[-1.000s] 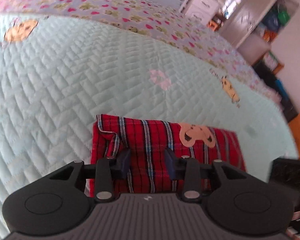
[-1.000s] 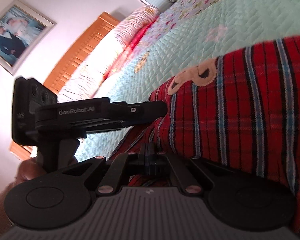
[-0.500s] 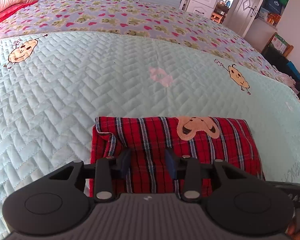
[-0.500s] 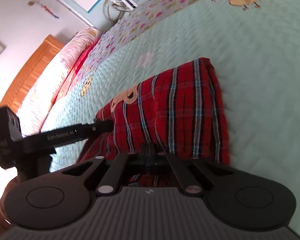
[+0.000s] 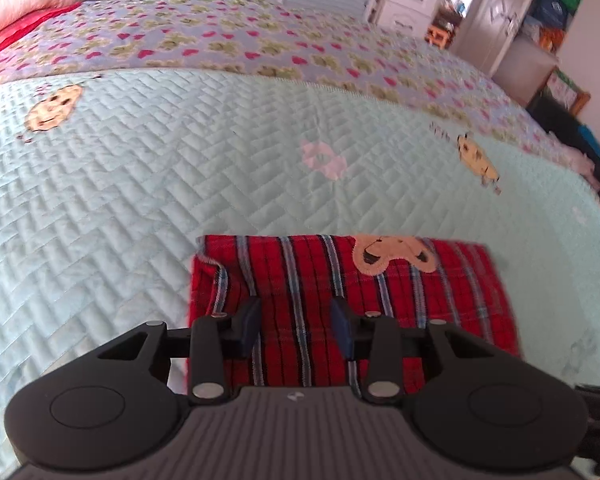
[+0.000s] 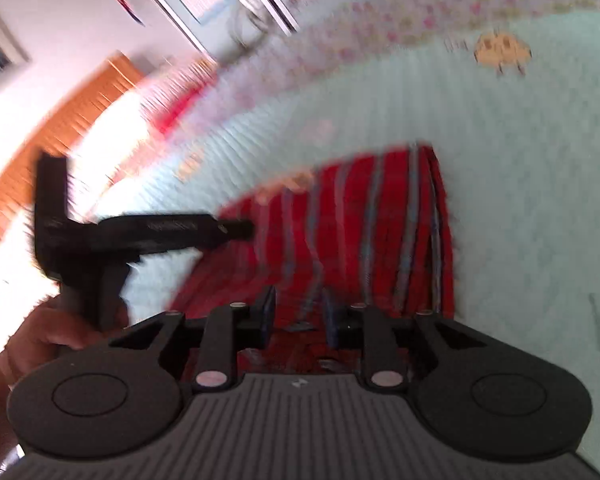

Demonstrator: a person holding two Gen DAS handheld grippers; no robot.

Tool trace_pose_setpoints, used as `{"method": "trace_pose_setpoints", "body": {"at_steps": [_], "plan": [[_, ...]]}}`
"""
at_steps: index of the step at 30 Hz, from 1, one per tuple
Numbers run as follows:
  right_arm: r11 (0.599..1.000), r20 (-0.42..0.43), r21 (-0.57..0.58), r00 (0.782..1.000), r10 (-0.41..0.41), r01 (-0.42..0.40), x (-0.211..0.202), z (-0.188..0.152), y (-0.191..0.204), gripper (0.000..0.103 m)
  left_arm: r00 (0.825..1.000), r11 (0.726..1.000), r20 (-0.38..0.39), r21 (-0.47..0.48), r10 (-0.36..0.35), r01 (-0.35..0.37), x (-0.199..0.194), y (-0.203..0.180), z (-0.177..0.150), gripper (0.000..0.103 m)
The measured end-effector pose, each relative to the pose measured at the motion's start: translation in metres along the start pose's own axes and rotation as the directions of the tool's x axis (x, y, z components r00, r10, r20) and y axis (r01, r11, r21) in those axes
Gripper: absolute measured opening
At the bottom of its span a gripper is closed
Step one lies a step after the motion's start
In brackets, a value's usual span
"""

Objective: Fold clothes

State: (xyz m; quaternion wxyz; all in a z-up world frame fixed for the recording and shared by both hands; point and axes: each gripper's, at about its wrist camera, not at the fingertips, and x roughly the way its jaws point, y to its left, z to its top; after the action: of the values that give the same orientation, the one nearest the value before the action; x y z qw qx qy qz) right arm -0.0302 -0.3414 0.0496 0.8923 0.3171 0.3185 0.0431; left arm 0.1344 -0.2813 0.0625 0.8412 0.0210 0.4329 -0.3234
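The right claw (image 6: pixel 296 318) has just opened and let go of the folded shirt (image 5: pixel 340 280) on the bed (image 5: pixel 140 184); the left claw (image 5: pixel 296 326) hovers half-open, empty; this fold seems done.

Home bedroom, quilted bedspread (image 5: pixel 180 184), wooden headboard (image 6: pixel 60 120), white drawers (image 5: pixel 404 4)

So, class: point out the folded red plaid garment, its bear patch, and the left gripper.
Folded red plaid garment (image 5: pixel 300 280), left wrist view: middle of the top layer.
Bear patch (image 5: pixel 392 254), left wrist view: its middle.
Left gripper (image 5: pixel 298 324), left wrist view: midway between fingertips.
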Motion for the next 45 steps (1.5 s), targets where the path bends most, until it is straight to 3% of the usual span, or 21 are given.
{"method": "trace_pose_setpoints", "body": {"at_steps": [4, 7, 10, 12, 13, 14, 16, 19, 22, 24, 26, 29, 32, 35, 37, 39, 42, 43, 45], "plan": [[0.984, 0.078, 0.049, 0.983, 0.166, -0.17, -0.068, -0.015, -0.012, 0.031, 0.993, 0.995, 0.087, -0.045, -0.082, 0.087, -0.07, 0.025, -0.028, 0.042], [0.964, 0.113, 0.102, 0.965, 0.235, -0.246, -0.132, -0.033, -0.03, 0.04, 0.989, 0.986, 0.077, -0.104, -0.126, 0.133, -0.127, 0.057, -0.068, 0.042], [0.952, 0.036, 0.199, 0.972, 0.231, -0.233, -0.19, -0.055, -0.049, 0.045, 0.993, 0.96, 0.0, -0.256, -0.121, 0.117, -0.176, 0.101, -0.115, 0.042], [0.943, -0.024, 0.258, 0.974, 0.224, -0.211, -0.229, -0.071, -0.061, 0.045, 0.988, 0.946, -0.101, -0.314, -0.118, 0.081, -0.202, 0.119, -0.152, 0.042], [0.95, -0.089, 0.267, 0.977, 0.191, -0.162, -0.247, -0.083, -0.065, 0.045, 0.981, 0.94, -0.154, -0.335, -0.117, 0.059, -0.215, 0.126, -0.17, 0.042], [0.96, -0.169, 0.264, 0.975, 0.145, -0.096, -0.262, -0.098, -0.066, 0.045, 0.968, 0.944, -0.221, -0.327, -0.116, 0.038, -0.226, 0.128, -0.189, 0.042], [0.965, -0.322, 0.26, 0.944, 0.068, 0.019, -0.283, -0.13, -0.065, 0.047, 0.924, 0.959, -0.363, -0.282, -0.121, 0.014, -0.238, 0.122, -0.226, 0.042], [0.937, -0.435, 0.347, 0.893, 0.115, 0.048, -0.286, -0.183, -0.062, 0.051, 0.85, 0.927, -0.479, -0.374, -0.218, 0.028, -0.244, 0.111, -0.274, 0.042], [0.913, -0.491, 0.405, 0.852, 0.18, 0.041, -0.27, -0.225, -0.054, 0.051, 0.824, 0.91, -0.489, -0.407, -0.288, 0.077, -0.239, 0.092, -0.29, 0.045], [0.909, -0.515, 0.416, 0.83, 0.213, 0.025, -0.256, -0.246, -0.047, 0.053, 0.824, 0.921, -0.49, -0.378, -0.283, 0.092, -0.232, 0.081, -0.292, 0.054], [0.907, -0.523, 0.42, 0.821, 0.228, 0.015, -0.243, -0.255, -0.044, 0.055, 0.825, 0.922, -0.484, -0.371, -0.294, 0.11, -0.227, 0.077, -0.295, 0.059], [0.889, -0.493, 0.457, 0.828, 0.268, -0.016, -0.237, -0.261, -0.044, 0.055, 0.814, 0.904, -0.47, -0.4, -0.341, 0.148, -0.225, 0.077, -0.303, 0.067], [0.863, -0.456, 0.503, 0.836, 0.304, -0.039, -0.237, -0.267, -0.047, 0.055, 0.79, 0.865, -0.457, -0.47, -0.41, 0.177, -0.226, 0.081, -0.324, 0.073], [0.828, -0.418, 0.556, 0.839, 0.349, -0.068, -0.231, -0.274, -0.051, 0.055, 0.752, 0.829, -0.459, -0.52, -0.474, 0.205, -0.226, 0.075, -0.338, 0.075], [0.827, -0.422, 0.558, 0.833, 0.359, -0.074, -0.227, -0.273, -0.049, 0.055, 0.726, 0.811, -0.461, -0.538, -0.51, 0.229, -0.223, 0.07, -0.344, 0.075], [0.832, -0.434, 0.55, 0.826, 0.359, -0.072, -0.223, -0.271, -0.046, 0.054, 0.705, 0.793, -0.457, -0.556, -0.543, 0.25, -0.22, 0.066, -0.348, 0.086], [0.842, -0.449, 0.535, 0.822, 0.349, -0.065, -0.22, -0.266, -0.042, 0.054, 0.703, 0.772, -0.442, -0.588, -0.557, 0.242, -0.22, 0.068, -0.349, 0.085], [0.855, -0.437, 0.517, 0.845, 0.308, -0.045, -0.228, -0.261, -0.04, 0.054, 0.704, 0.777, -0.45, -0.586, -0.549, 0.231, -0.221, 0.068, -0.347, 0.083], [0.894, -0.398, 0.447, 0.896, 0.198, 0.001, -0.245, -0.245, -0.034, 0.055, 0.706, 0.796, -0.477, -0.57, -0.524, 0.204, -0.226, 0.067, -0.34, 0.065]]}}
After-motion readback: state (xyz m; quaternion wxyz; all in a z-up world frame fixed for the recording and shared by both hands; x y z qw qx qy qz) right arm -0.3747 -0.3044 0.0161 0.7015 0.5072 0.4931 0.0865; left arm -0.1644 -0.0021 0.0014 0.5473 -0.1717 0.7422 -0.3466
